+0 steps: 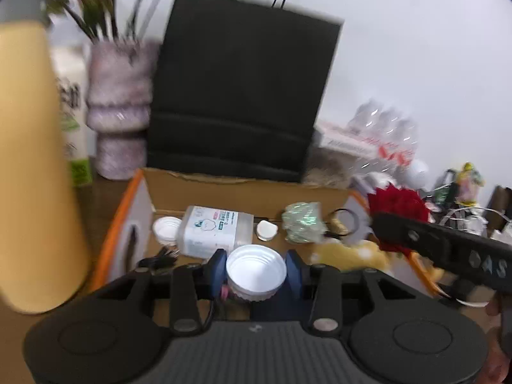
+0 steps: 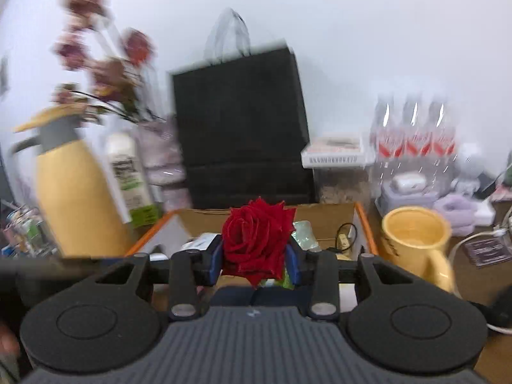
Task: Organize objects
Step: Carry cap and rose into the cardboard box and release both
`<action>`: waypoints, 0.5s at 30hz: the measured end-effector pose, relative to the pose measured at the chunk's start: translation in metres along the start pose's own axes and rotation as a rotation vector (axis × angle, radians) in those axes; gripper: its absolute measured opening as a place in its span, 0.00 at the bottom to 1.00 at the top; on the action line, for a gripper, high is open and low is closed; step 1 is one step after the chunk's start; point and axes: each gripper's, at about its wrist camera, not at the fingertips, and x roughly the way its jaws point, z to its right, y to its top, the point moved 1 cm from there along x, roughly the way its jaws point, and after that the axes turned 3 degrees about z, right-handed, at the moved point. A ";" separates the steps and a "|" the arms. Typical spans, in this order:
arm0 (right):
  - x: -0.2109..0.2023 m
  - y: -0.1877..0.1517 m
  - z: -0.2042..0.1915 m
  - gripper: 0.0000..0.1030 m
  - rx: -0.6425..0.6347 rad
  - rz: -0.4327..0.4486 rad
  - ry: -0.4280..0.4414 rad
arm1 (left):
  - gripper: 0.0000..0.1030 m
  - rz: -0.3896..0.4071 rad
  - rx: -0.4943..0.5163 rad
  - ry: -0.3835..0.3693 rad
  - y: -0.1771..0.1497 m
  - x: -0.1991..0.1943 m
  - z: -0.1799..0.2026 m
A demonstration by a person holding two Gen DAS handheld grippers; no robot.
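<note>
While the box [image 1: 243, 192] already holds several things, both grippers carry one more each, so the sorting looks partway done, not finished.

From the left wrist, the left gripper [image 1: 256, 272] is clamped on a white cap [image 1: 256, 270], its blue pads [image 1: 217, 267] pressing the ribbed rim from either side, just over the near edge of the box. The cap is round, shallow and threaded inside, of hard plastic. On the box floor lie a squarish white bottle [image 1: 216, 235] on its side, a second cap [image 1: 166, 228] touching its end, a small lid [image 1: 267, 230], a crumpled green foil wad [image 1: 302, 226] and a black ring [image 1: 344, 220]. The box is plain brown cardboard with orange-edged flaps. Behind it stands a matte black paper bag [image 1: 243, 86]; to its left, a smooth yellow jug [image 1: 35, 160] and a mottled pink vase [image 1: 120, 108]. Clutter lies to its right, unsorted as far as can be judged.

From the right wrist, the right gripper [image 2: 257, 257] grips a red rose [image 2: 257, 240], held above the near edge of the box. The bloom is layered and velvety, with pointed petals; whether real or fake I cannot tell. To the right of the box sits a glossy yellow mug [image 2: 416, 243], and farther back clear bottles [image 2: 412, 131] with red labels. What remains, I judge, is setting cap and rose down inside.
</note>
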 end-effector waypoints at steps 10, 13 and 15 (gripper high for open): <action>0.063 0.005 0.038 0.77 0.138 -0.043 0.052 | 0.78 -0.011 -0.056 -0.015 0.011 0.030 -0.028; 0.061 0.007 0.038 0.77 0.130 -0.044 0.009 | 0.77 0.015 -0.079 0.037 0.022 0.022 -0.034; 0.054 0.013 0.035 0.77 0.116 -0.046 0.004 | 0.77 0.038 -0.075 0.052 0.030 0.007 -0.032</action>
